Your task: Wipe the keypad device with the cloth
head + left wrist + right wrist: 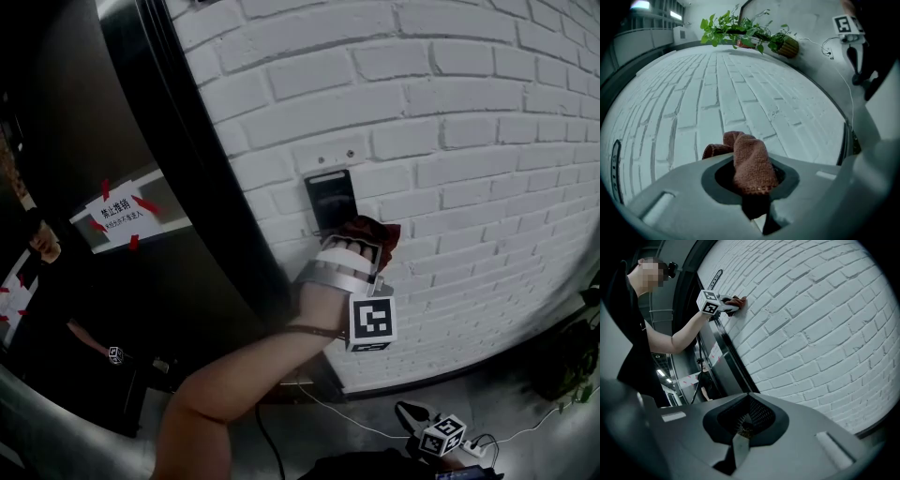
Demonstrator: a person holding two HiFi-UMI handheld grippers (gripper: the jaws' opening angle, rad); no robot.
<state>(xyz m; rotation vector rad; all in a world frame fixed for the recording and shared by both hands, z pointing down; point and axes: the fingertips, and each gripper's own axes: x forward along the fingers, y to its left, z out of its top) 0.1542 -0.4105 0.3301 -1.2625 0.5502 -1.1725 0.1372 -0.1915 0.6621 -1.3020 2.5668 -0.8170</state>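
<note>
Woven basket pot (788,46) holds a leafy green plant (736,27) and sits on the grey floor by the wall. The black rectangular keypad device (330,199) is mounted flat on the white painted brick wall (469,141). The left gripper (352,253) is raised to the wall with its jaws clenched on a rust-brown coarse-knit cloth (378,232). The cloth is bunched, pressed to the bricks just below the keypad's lower edge; contact with the keypad itself can't be told. The right gripper (417,417) is low near the floor, well apart from the keypad, jaws together on nothing. A black glossy metal door frame (178,122) runs left of the wall. Beyond it a white paper sign (117,217) is held by red tape strips. A thin white cable (361,424) lies on the floor.
</note>
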